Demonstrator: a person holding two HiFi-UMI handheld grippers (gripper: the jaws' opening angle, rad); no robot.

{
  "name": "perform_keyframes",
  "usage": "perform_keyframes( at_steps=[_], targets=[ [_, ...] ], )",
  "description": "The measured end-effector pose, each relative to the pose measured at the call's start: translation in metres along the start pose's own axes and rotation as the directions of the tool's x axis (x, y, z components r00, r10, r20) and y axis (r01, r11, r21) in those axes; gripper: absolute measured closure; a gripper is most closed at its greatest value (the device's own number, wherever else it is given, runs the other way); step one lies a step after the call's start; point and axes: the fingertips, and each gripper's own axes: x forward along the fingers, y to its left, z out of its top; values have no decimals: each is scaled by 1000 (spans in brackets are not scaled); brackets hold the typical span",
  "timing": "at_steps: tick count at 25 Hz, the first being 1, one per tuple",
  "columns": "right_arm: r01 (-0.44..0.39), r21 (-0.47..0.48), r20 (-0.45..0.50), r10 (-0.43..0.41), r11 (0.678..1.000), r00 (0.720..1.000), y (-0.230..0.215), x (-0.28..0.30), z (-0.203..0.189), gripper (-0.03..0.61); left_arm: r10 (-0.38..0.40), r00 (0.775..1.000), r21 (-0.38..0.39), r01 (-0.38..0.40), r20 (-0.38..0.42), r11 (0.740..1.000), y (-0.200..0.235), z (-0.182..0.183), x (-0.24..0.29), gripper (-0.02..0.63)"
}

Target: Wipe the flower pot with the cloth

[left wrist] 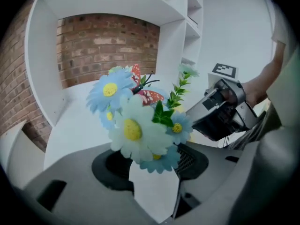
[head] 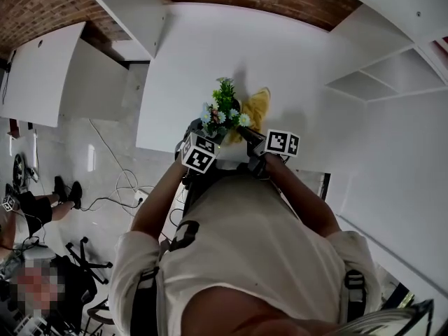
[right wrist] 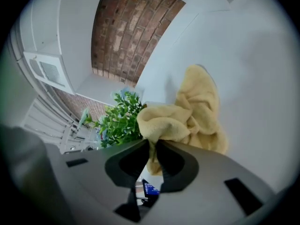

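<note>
We had the left gripper (left wrist: 152, 168) closed on the flower pot (left wrist: 154, 193), seemingly upright. Our right gripper (right wrist: 152, 149), clamped on the cloth (right wrist: 187, 116), sat just to the pot's right.

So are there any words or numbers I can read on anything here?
No text can be read.
On the flower pot: nothing, plain white.
On the cloth: nothing, plain yellow.
On the left marker cube and right marker cube: black-and-white squares, no letters.
On the small blue thing below the right jaws: too small to read.
</note>
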Motion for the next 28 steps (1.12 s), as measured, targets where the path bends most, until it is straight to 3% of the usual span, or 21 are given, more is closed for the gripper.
perform_keyframes(
  at_steps=[3,5,11,17,21,24,28],
  targets=[
    [-2,-1,34,2,1000,999,2,-1,17,516,-21,999,78,23,-28,997,1,0,3,376],
    [-1,-8,53,1,1000,999,3,-2,27,517,-14,1000,81,16,-25,997,-1,0,6,374],
    [-6,-6,83,7,1000,996,5,-2,35,517,50,999,-23,-50,-5,998,-4,1,8,374],
    [-21,59,22,20,998,1000,1,0,-2,517,107,994,-128,-104,19,986,-7,2,9,374],
    [-25,109,5,25,994,1000,-5,0,-14,517,56,998,-134,-52,29,990,-14,2,10,374],
    [-25,108,37,21,994,999,-7,-3,-2,517,-10,999,-100,13,31,995,-15,1,7,374],
    [-15,85,86,8,996,996,-8,-7,23,517,-37,999,-49,39,40,998,-2,5,1,374]
  ],
)
